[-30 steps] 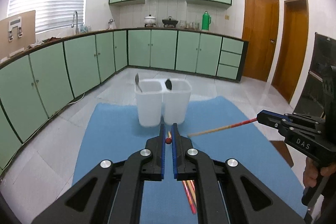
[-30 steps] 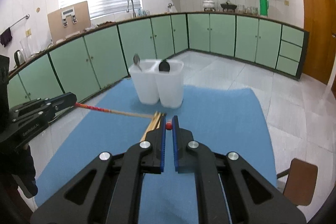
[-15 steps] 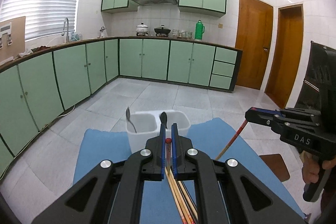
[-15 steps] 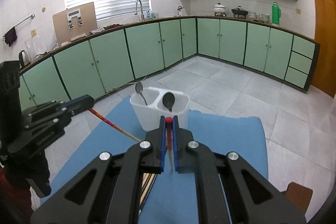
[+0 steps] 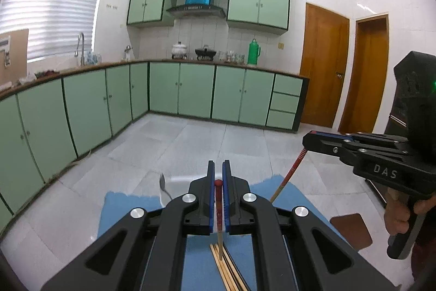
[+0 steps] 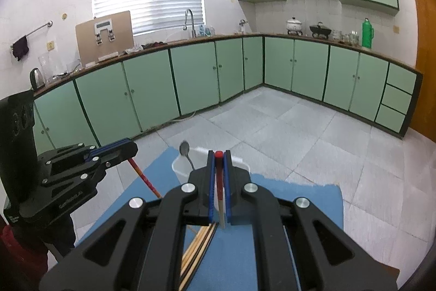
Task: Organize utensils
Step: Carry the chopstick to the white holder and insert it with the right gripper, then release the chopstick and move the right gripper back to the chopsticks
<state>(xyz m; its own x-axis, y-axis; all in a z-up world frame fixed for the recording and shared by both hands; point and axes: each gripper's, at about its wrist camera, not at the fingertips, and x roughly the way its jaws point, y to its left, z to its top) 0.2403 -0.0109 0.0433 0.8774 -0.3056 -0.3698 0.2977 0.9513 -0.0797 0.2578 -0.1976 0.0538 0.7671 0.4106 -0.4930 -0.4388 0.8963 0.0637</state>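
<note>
Both chopsticks have been swung up from lying low over the blue mat point(image 5: 128, 209) a second ago to hanging nearly upright, and the view has been tilted up so that the white holder point(image 6: 181, 168) has sunk almost out of sight behind the fingers.

On the left, the left gripper point(image 5: 218, 183) is closed down narrow on the left chopstick point(image 5: 218, 212), pinched just below its red tip at 12 o'clock, the pale shaft hanging toward 6 o'clock over the loose chopsticks point(image 5: 223, 266) on the mat. A metal spoon point(image 5: 163, 186) is seen at 11 o'clock of the fingers, standing in the holder.

On the right, the right gripper point(image 6: 218, 164) is likewise clamped narrow on the right chopstick point(image 6: 219, 195) near its red end, with the holder directly behind.

Each stick is judged light, stiff and smooth, so it is likely to pivot or slip in a narrow pinch. A hold near the thick painted end is judged sound, provided the stick is kept vertical when lowered into a compartment.
</note>
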